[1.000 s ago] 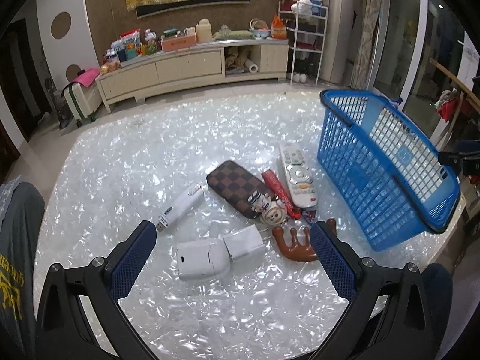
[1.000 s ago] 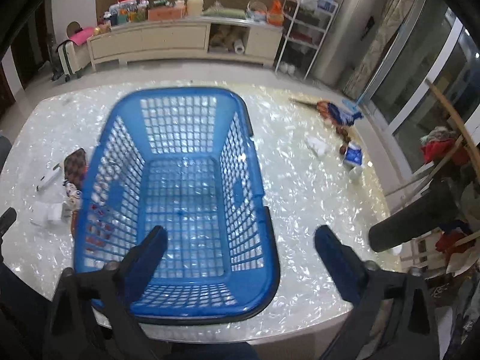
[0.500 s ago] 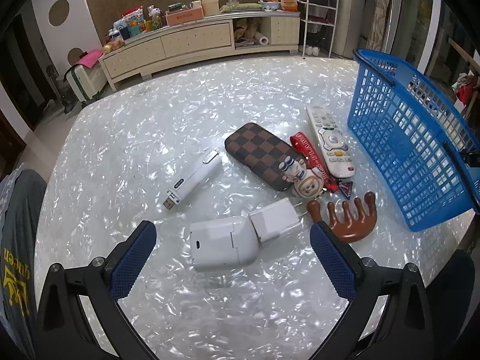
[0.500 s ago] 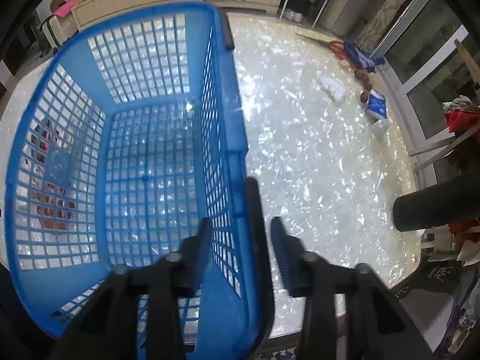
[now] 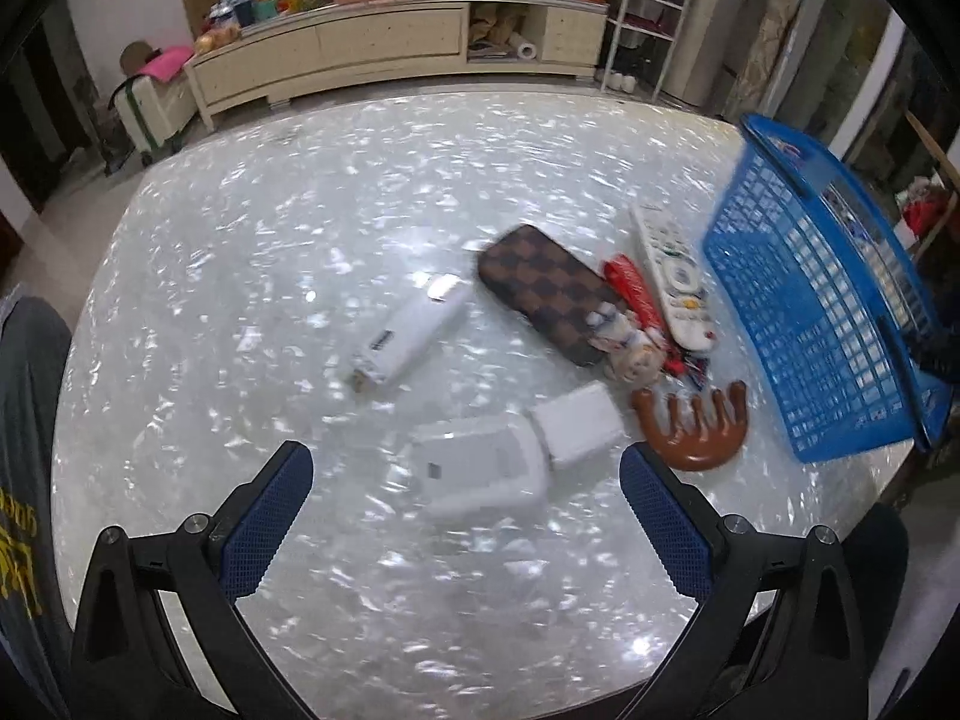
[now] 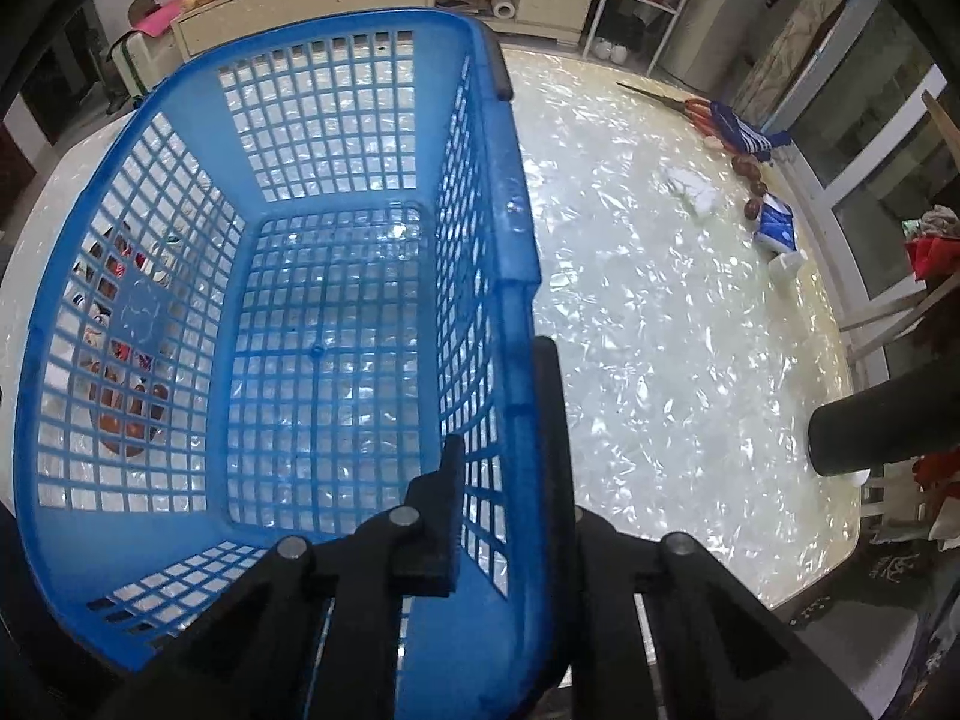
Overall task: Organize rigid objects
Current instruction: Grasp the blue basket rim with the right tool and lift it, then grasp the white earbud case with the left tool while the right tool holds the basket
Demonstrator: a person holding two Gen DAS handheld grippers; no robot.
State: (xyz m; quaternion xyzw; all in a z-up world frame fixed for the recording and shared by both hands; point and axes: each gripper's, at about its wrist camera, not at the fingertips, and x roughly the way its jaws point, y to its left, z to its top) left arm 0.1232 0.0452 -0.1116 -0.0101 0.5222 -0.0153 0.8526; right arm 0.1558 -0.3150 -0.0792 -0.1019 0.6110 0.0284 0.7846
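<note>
Several small things lie on the pearly table (image 5: 252,252): a white box-shaped device (image 5: 474,468), a white charger (image 5: 576,426), a brown comb (image 5: 696,426), a checkered case (image 5: 546,288), a white remote (image 5: 672,276), a white stick (image 5: 408,336) and a figurine keychain (image 5: 630,348). My left gripper (image 5: 465,456) hovers open just short of the white device. The blue basket (image 5: 840,300) stands at the right, with nothing inside. My right gripper (image 6: 501,420) straddles the right wall of the basket (image 6: 318,120); its jaws are closing, one finger inside and one outside, pressed on the wall.
Red-handled scissors (image 6: 690,105), a blue packet (image 6: 777,222) and a white scrap (image 6: 690,186) lie on the table's far right. A black tube (image 6: 870,426) juts in over the right edge. A long cabinet (image 5: 384,54) stands beyond the table. A grey garment (image 5: 30,420) is at left.
My right gripper came down over the basket's right wall and closed from wide open onto it. My left gripper moved lower and nearer the white device, still open.
</note>
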